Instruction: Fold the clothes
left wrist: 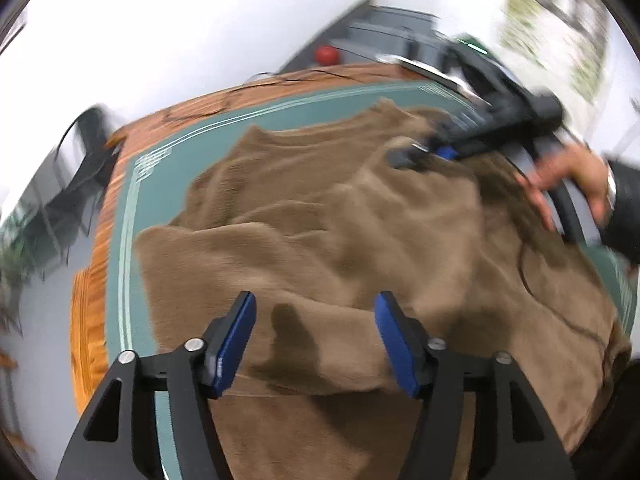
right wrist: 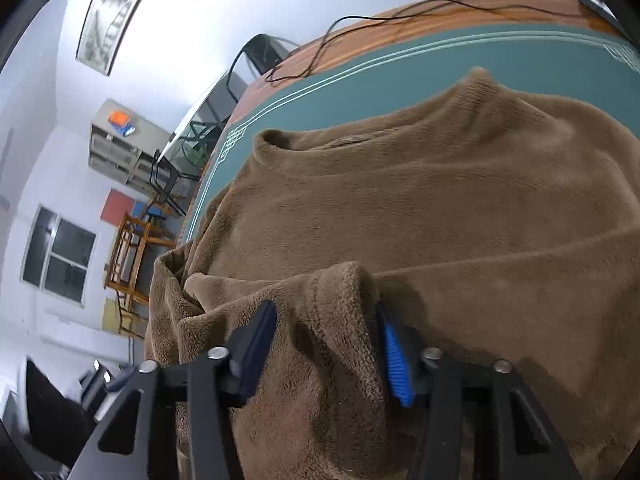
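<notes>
A brown fleece sweater lies spread and rumpled on a green mat. Its collar points to the far side. My left gripper hovers open just above the near part of the sweater, with nothing between its blue pads. My right gripper stands open with a raised fold of the sweater bunched between its fingers. In the left wrist view the right gripper shows blurred at the sweater's far right, held by a person's hand.
The mat covers a wooden table whose edge runs along the left and far sides. A black cable trails over the far wood strip. A red object sits beyond the table. Chairs stand on the floor to the left.
</notes>
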`<state>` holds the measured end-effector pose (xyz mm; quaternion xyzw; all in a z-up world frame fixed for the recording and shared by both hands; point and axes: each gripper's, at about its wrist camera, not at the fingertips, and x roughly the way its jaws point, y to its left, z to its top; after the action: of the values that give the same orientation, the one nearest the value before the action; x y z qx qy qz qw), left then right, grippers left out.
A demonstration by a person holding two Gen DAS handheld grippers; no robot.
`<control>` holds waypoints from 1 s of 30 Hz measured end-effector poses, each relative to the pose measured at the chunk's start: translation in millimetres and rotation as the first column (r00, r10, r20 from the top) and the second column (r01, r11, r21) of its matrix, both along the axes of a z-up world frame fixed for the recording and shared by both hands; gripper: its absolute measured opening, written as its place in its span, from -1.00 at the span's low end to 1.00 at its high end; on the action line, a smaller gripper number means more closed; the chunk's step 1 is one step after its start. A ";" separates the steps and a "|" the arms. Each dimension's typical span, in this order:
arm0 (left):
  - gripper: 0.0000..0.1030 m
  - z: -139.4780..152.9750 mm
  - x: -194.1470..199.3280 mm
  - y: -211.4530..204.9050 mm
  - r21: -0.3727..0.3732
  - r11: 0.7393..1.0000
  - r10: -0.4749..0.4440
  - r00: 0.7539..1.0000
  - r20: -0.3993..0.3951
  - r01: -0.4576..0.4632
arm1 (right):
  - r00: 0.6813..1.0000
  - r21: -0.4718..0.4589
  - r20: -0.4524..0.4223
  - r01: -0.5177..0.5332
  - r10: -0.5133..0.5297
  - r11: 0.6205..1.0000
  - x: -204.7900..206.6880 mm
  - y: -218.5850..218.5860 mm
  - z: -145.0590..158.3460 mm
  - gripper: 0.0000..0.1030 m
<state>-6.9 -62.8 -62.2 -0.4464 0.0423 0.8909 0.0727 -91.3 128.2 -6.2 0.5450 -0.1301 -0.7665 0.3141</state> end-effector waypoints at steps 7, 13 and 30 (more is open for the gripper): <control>0.41 4.1 -25.1 -54.1 0.082 0.970 0.229 0.973 -0.011 -0.228 | 0.987 0.011 -0.161 0.005 -0.003 1.000 21.4 -1.8 33.9 -0.53; 0.54 7.2 -50.1 -94.7 0.127 0.910 0.400 0.916 -0.026 -0.394 | 0.905 -0.005 -0.367 0.230 -0.216 0.973 63.4 67.2 95.5 -0.53; 0.57 -39.1 -84.0 -87.1 -0.107 0.885 0.461 0.886 0.056 -0.454 | 0.843 0.189 -0.356 0.488 -0.403 0.852 59.2 134.5 55.5 0.65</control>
<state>-91.0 -149.9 -101.3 -0.4817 -0.0269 0.8615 -0.1582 -32.1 262.7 49.3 0.4126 -0.0978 -0.9034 0.0637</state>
